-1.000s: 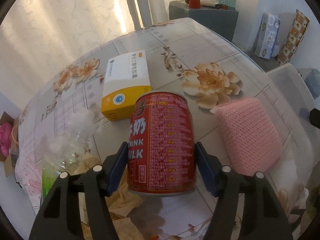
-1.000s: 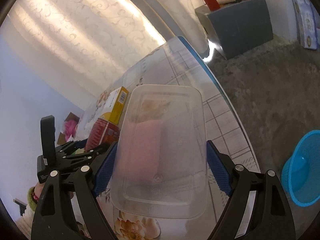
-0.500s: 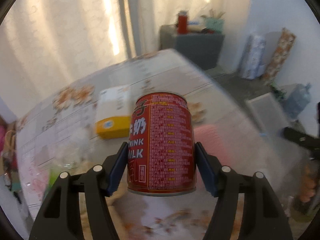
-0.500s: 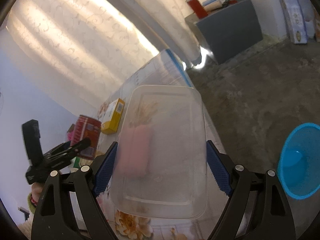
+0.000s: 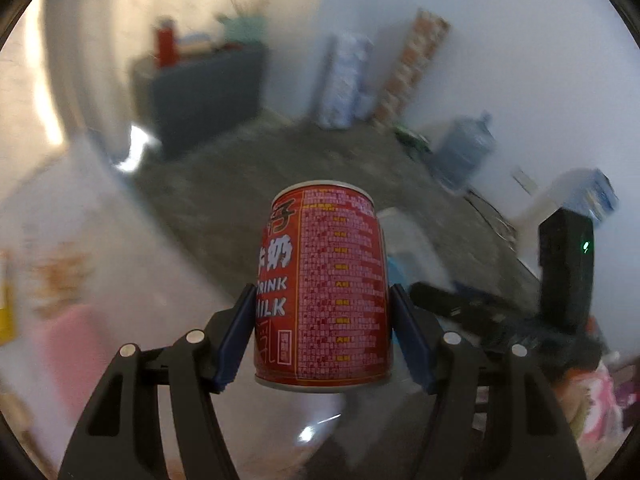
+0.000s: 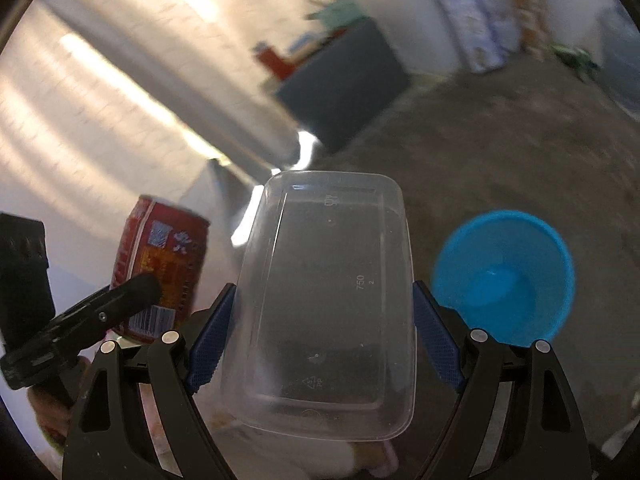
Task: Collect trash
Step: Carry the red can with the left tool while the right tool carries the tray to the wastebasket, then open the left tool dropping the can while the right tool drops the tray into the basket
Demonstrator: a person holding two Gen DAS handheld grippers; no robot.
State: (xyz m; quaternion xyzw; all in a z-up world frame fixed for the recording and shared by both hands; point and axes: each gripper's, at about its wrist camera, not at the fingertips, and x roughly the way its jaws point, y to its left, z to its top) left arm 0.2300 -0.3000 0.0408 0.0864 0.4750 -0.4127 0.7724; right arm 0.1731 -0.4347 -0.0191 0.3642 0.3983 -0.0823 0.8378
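Observation:
My left gripper is shut on a red milk drink can and holds it upright in the air past the table edge. The can also shows in the right wrist view, left of my right gripper. My right gripper is shut on a clear plastic food container, held with its flat bottom toward the camera. A blue plastic bin stands on the floor to the right of the container, open and seemingly empty.
The floral table lies at lower left with a pink knitted pad on it. A dark cabinet stands by the curtains. A water jug and packs stand by the far wall. The floor is grey concrete.
Both grippers have swung right, off the table and toward the floor, carrying the can and the container. The blue bin is now larger and closer in the right wrist view.

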